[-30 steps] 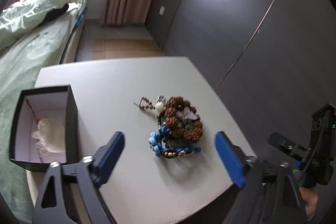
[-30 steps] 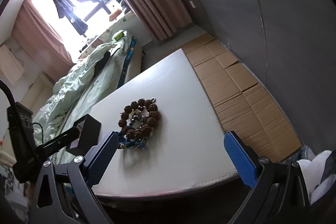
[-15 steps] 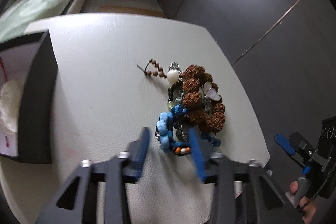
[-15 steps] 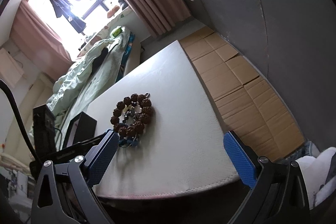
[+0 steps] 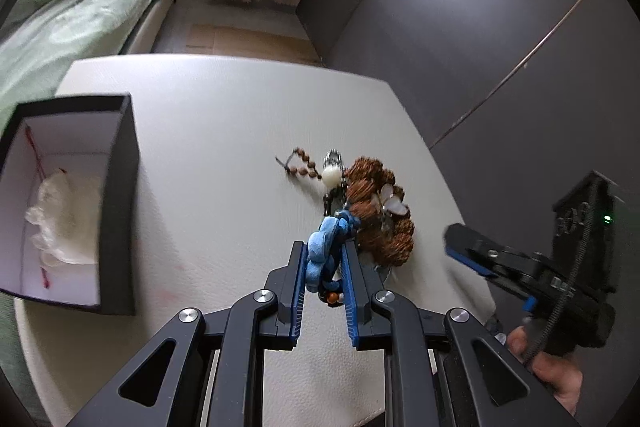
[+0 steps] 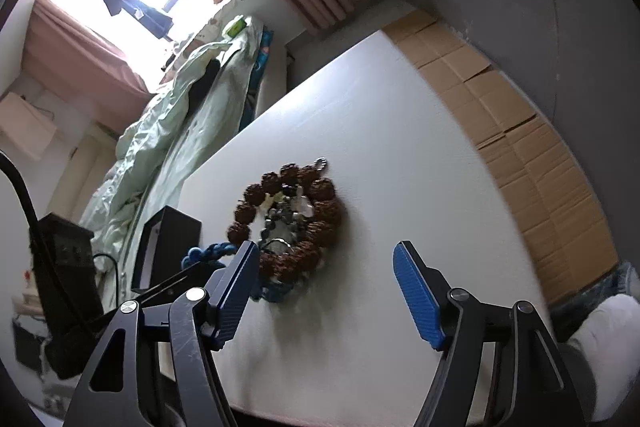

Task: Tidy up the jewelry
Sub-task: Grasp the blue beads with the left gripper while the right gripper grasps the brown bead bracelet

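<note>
Left tool [image 5: 323, 269] now pinches the chunky blue beaded bracelet [image 5: 322, 247], having narrowed from wide.
Right tool [image 6: 326, 291] hangs spread, narrower than before; no readable writing.

Over the last second the left tongs [image 5: 324, 259] went from wide open above the pile to clamped on the blue bracelet [image 5: 320, 247], which seemed partly raised off the table [image 5: 224, 131]. The right tongs [image 6: 326, 291] narrowed their gap somewhat and moved closer to the brown bead bracelet [image 6: 288, 219].
</note>
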